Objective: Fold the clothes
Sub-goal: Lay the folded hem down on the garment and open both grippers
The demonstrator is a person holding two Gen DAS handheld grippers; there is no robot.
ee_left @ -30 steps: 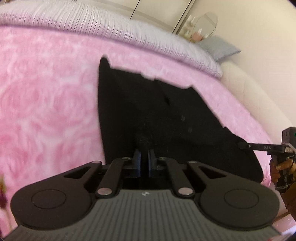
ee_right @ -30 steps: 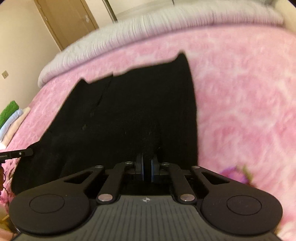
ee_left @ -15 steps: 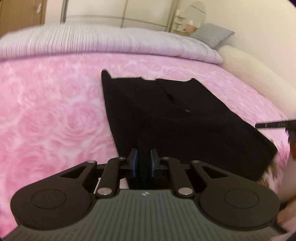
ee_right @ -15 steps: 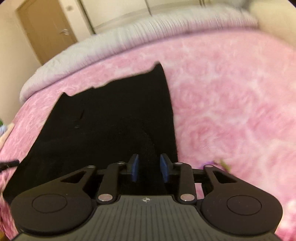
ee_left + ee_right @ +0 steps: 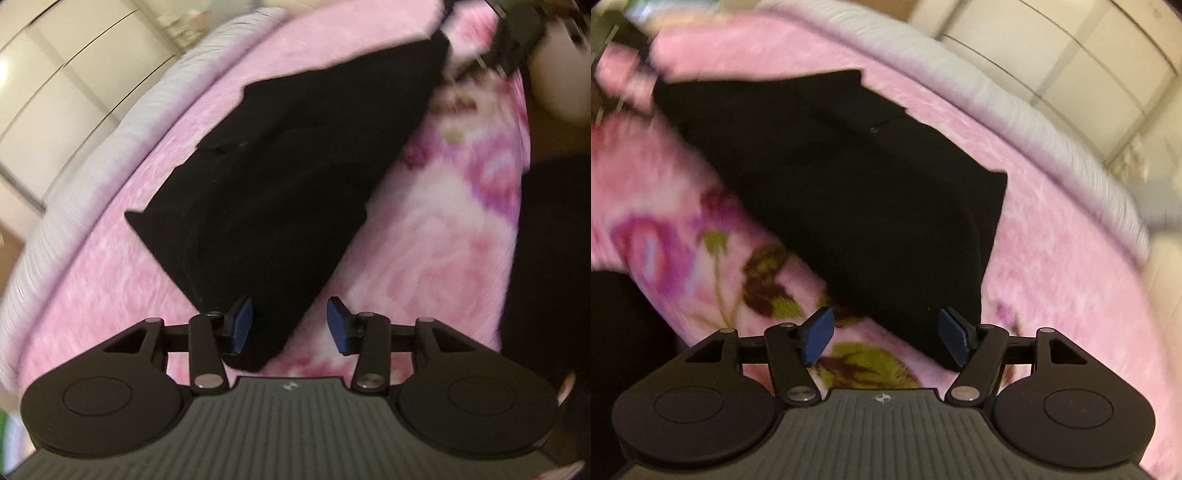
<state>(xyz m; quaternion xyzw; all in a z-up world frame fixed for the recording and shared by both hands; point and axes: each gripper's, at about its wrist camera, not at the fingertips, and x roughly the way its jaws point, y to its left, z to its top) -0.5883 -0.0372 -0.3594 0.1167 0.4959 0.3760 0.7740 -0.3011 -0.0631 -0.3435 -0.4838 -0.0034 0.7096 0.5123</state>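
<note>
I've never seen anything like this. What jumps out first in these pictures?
A black garment lies spread on a fluffy pink rose-patterned blanket that covers a bed, and it fills the middle of both views. Low in each view a gripper straddles a near corner of the cloth: the left gripper and the right gripper. Both have just been opening, and their blue pads stand clear of the cloth.

My left gripper is matte black with blue pads, silver pivot screws and a ribbed grey body bearing a small white logo at frame bottom; my right gripper matches it; dark clothing fills the left view's right edge.
</note>
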